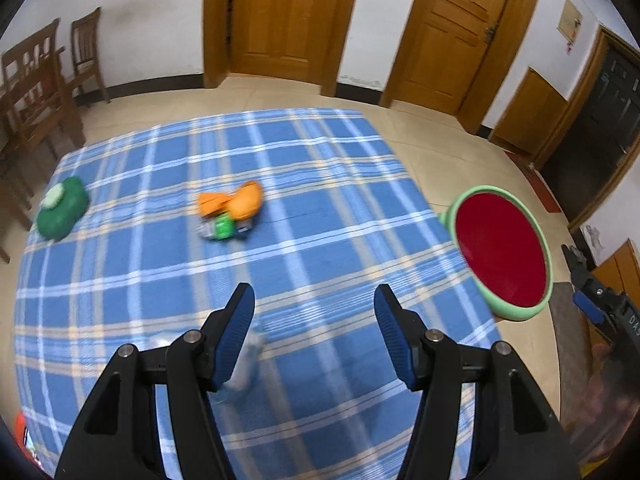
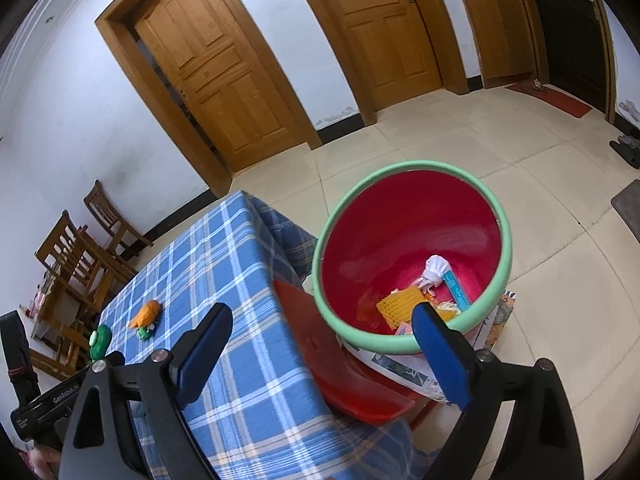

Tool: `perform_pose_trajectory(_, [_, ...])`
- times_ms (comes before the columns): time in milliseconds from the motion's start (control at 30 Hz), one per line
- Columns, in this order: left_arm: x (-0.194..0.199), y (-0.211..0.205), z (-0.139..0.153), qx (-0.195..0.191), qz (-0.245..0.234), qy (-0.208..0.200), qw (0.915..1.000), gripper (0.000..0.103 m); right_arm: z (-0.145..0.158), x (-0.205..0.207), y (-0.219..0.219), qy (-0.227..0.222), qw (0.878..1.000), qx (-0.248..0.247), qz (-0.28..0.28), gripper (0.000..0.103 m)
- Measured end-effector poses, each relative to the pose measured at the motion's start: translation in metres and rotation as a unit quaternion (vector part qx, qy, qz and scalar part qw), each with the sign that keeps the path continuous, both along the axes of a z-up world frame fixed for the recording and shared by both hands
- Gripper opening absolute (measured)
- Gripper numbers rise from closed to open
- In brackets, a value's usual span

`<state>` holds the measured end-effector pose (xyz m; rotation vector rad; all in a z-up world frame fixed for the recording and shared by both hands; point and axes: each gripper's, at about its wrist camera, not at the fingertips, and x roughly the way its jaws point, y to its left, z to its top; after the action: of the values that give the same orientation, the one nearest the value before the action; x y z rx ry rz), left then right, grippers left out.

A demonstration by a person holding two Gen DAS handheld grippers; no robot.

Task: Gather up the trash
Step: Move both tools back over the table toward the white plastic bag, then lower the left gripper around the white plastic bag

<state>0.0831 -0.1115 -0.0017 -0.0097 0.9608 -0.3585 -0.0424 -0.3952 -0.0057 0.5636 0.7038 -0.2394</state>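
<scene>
My left hand-held gripper point(image 1: 315, 316) hangs over the near half of the desk point(image 1: 340, 184) with its jaws spread wide and nothing between them. Just under its left finger point(image 1: 236, 332) there is a pale, blurred scrap point(image 1: 248, 364) on the cloth; I cannot tell what it is.

Ahead at 11 o'clock, well apart from the fingertips, lies the trash I take to be next: an orange wrapper point(image 1: 236, 199) touching a small green-labelled piece point(image 1: 223, 228) on its near side. Motion blur hides the detail. I judge the wrapper to be light, soft and crinkly, so it should crush under the pads and not slip; I would pinch it across the bunched middle. The green-labelled piece looks like thin clear plastic, probably slick, and wants a firmer squeeze across its width.

At 10 o'clock, near the desk's left edge, sits a green object point(image 1: 64, 214) with a pale round face; whether it is trash I cannot say.

My right hand-held gripper point(image 2: 324, 336) is likewise wide open and empty, held off the desk's right side. Just beyond it at 1 o'clock stands the bin point(image 2: 360, 196), red inside with a green rim, already holding a white wad, yellow mesh and other scraps. It rests on a red stool point(image 2: 344, 384) beside the desk corner. From the left view the bin is at 3 o'clock.
</scene>
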Motion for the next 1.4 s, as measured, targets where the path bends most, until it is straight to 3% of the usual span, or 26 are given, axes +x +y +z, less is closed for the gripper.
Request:
perform_pose_trajectory(600, [-0.010, 0.062, -0.030, 0.028, 0.046, 0.014, 0.9985, 0.075, 0.002, 0.010, 0.035, 0.021, 0.999, -0.016, 0.037, 0.094])
perform_pose_trajectory(1300, [-0.004, 0.066, -0.060, 0.021, 0.044, 0.032, 0.9983, 0.075, -0.009, 0.023, 0.062, 0.050, 0.997, -0.021, 0.063, 0.094])
perform_pose_trajectory(1400, [-0.004, 0.071, -0.058, 0.009, 0.046, 0.029, 0.9985, 0.069, -0.011, 0.024, 0.064, 0.053, 0.996, -0.019, 0.064, 0.094])
